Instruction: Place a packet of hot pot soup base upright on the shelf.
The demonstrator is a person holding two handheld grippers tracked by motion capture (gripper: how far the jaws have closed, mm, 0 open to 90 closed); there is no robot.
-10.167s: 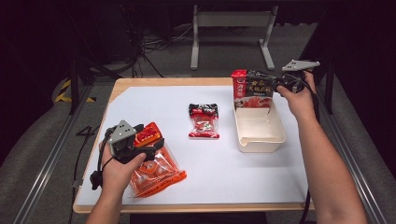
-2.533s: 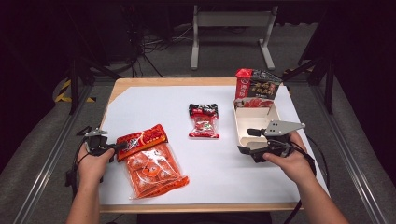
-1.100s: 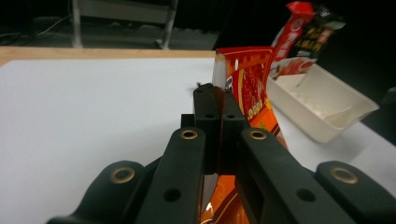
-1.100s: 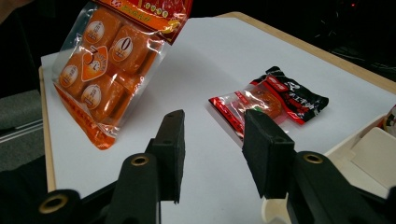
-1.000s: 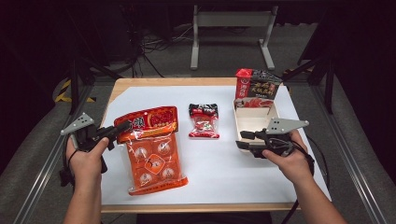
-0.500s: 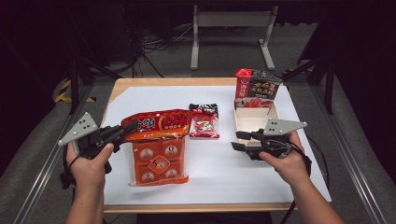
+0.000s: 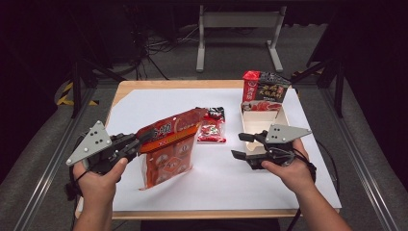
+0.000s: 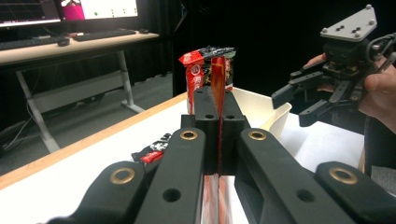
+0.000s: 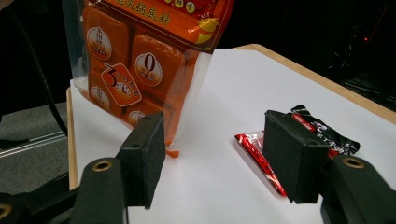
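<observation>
Orange snack bag point(image 7: 168, 149): clear-edged plastic pouch with orange printed header and rows of orange wrapped pieces inside. Hangs upright, pinched at its top left edge, tilted slightly; bottom corner touches or nearly touches the white sheet, left of centre, just beside a small red packet point(image 7: 211, 126).

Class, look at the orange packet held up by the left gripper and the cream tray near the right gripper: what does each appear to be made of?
Orange packet: thin plastic film, it seems, glossy, with a see-through edge and printed front. Cream tray: probably moulded plastic or pulp, matt, with stiff upright walls.
</observation>
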